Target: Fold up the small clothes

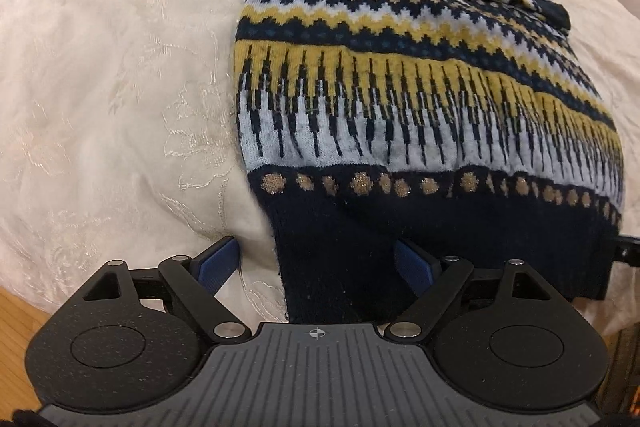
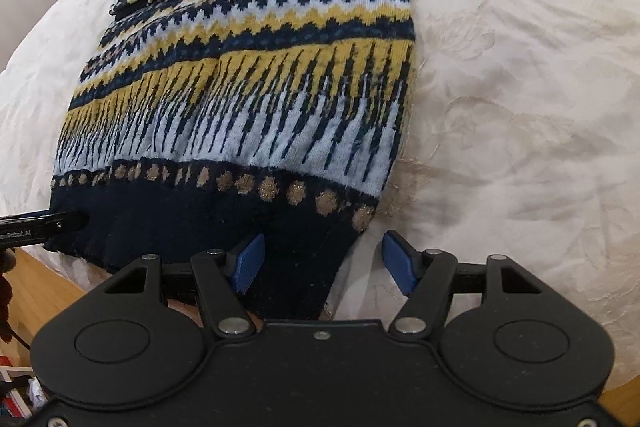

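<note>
Left wrist view shows your left gripper [image 1: 316, 263] with fingers spread astride the sweater [image 1: 400, 99] hem corner on the bed [image 1: 100, 67]; your right gripper [image 2: 323, 259] likewise. Close unevenly and the hem skews, or bedcover gets pinched too.

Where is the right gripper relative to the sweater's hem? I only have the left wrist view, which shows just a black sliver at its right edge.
Observer: The right gripper is at the other hem corner of the sweater, jaws apart, nothing pinched.
Operator: Is that corner between its pads?
Observer: Yes. One blue pad is over the navy hem, the other over the cream bedspread beside it.
Operator: Does the left gripper show in that view?
Observer: Only a black labelled part of it, coming in from the picture's left edge at the hem's far corner.
</note>
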A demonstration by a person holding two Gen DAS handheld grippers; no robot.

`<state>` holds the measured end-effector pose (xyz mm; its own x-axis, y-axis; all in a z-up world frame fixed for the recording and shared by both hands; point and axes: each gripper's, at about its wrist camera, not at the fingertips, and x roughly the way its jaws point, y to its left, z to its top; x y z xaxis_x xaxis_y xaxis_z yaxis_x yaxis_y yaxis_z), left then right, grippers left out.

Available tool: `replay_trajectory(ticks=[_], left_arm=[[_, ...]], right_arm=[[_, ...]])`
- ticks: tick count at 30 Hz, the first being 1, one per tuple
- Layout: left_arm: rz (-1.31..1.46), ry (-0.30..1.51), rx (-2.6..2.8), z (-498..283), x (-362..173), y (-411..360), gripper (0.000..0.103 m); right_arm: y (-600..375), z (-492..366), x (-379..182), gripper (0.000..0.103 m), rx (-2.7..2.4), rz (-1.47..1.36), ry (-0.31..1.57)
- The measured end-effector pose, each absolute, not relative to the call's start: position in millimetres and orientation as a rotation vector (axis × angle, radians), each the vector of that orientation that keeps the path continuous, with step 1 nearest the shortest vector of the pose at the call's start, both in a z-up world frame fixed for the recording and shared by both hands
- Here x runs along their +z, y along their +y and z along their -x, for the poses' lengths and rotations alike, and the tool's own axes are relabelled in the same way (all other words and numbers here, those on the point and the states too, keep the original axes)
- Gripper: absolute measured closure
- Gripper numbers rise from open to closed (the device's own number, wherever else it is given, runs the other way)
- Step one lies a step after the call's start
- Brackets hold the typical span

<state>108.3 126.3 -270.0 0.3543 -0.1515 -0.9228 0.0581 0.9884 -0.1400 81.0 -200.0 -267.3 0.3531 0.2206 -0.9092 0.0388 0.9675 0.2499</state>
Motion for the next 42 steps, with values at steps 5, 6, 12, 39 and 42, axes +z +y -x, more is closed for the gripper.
replay_trajectory(ticks=[5,6,12,39,42], left_arm=[[0.105,1.201,-0.146,-107,-271,129,0.019],[0.109,1.199,-0.149,-108,-271,130,0.019],[0.154,1.160,-0.154,-100,-263,137,0.063],[0.295,0.887,-0.190,-152,-180,162,0.100],[0.268,0.876,-0.187,-171,-177,162,0.100]], right_arm=[[-202,-78,-269,0.035,0.140,-0.290,1.201],[-201,-77,-269,0.037,0.150,-0.300,1.199],[-197,-70,-268,0.062,0.190,-0.351,1.192],[-218,-110,-174,0.089,0.229,-0.518,0.840],[-227,-133,-170,0.089,0.205,-0.553,0.818]])
